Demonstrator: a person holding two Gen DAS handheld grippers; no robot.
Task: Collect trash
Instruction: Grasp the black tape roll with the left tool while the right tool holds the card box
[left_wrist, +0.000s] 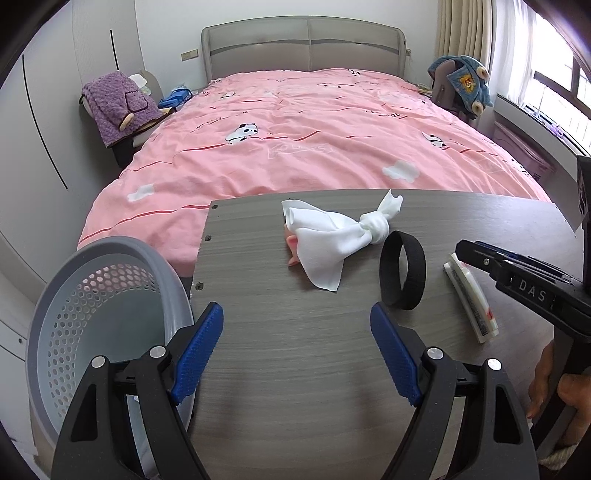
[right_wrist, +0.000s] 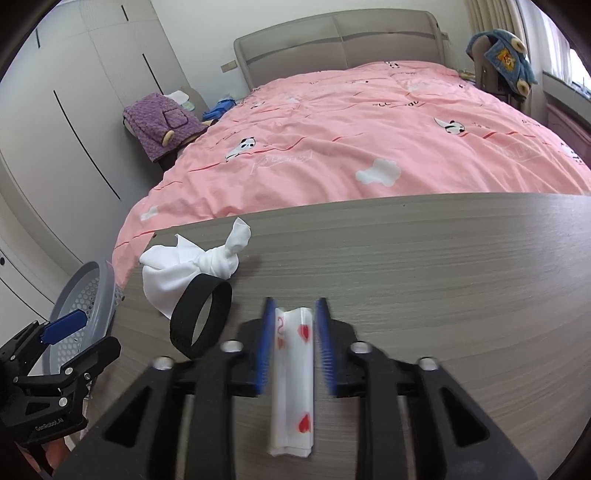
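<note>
Pink object (left_wrist: 292, 246) mostly hidden under white cloth (left_wrist: 325, 236), right claw (right_wrist: 293, 341) blurred.

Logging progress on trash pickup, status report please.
Left gripper open, empty. Right gripper open astride folded white heart-print card, not closed. Knotted white cloth, black ring band beside it.

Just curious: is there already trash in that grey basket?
No, the grey basket by the table shows only bare perforated walls inside.
</note>
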